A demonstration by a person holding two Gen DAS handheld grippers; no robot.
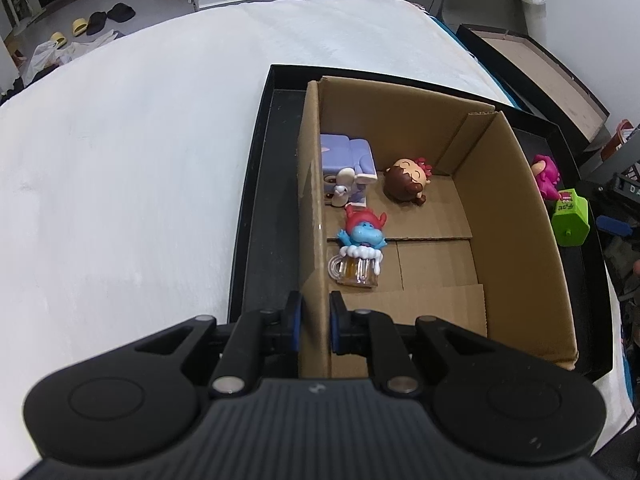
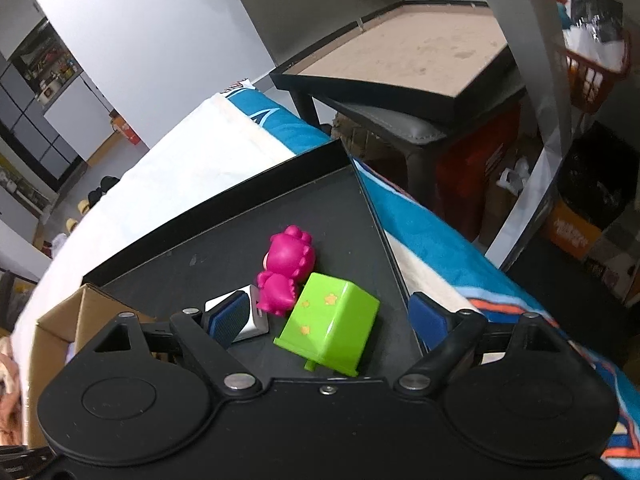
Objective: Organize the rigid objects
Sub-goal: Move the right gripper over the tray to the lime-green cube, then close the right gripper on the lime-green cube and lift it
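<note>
A cardboard box (image 1: 516, 208) stands in a black tray (image 1: 260, 184) on a white table. Inside lie a purple block toy (image 1: 346, 162), a brown-haired figure (image 1: 406, 182) and a blue figure on a beer mug (image 1: 360, 250). My left gripper (image 1: 315, 322) is shut on the box's left wall. A magenta figure (image 2: 286, 268), a green box toy (image 2: 332, 322) and a white cube (image 2: 250, 314) lie in the tray's corner (image 2: 240, 236). My right gripper (image 2: 328, 318) is open, its fingers either side of the green toy, which also shows in the left wrist view (image 1: 570, 216).
The white table (image 1: 140, 140) spreads left of the tray. A blue patterned cloth (image 2: 440, 248) hangs over the table's right edge. A black-framed side table (image 2: 420, 52) and stool stand beyond. Shoes lie on the floor (image 1: 96, 20).
</note>
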